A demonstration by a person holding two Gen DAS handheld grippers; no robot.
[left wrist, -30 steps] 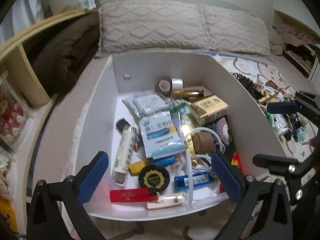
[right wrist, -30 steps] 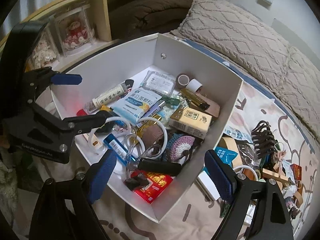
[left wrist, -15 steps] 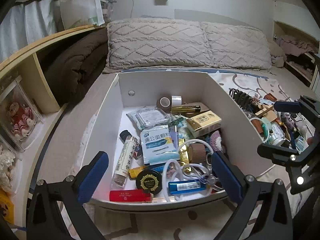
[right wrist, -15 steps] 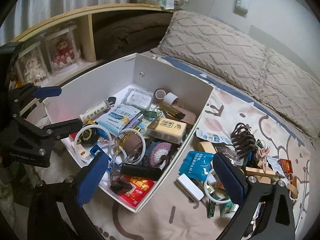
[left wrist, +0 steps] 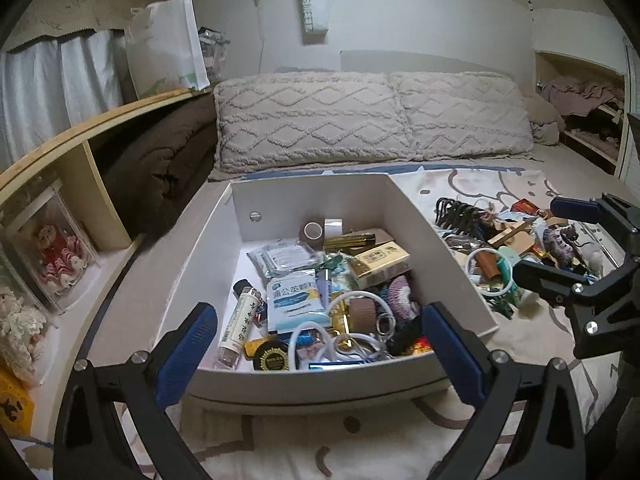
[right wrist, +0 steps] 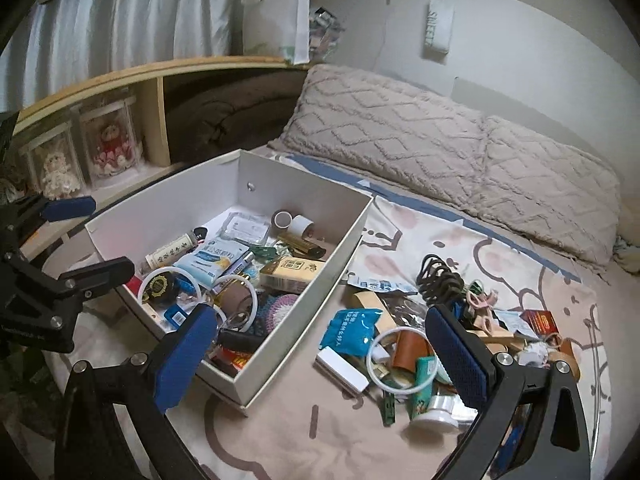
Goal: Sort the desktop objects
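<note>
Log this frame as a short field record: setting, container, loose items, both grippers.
setting: bed with patterned sheet
container: white box, open, full of small items
loose items: pile on the sheet, right of the box
left gripper: jaws open, empty, before the box
right gripper: jaws open, empty, above the pile's edge

The left gripper (left wrist: 318,342) has a matte black angular frame with two fingers faced in blue ribbed pads (left wrist: 187,352). Round silver screws (left wrist: 139,357) sit at the finger joints. The right gripper (right wrist: 322,356) is built alike: black arms, blue dimpled pads (right wrist: 456,350), silver screws (right wrist: 502,359).
</note>
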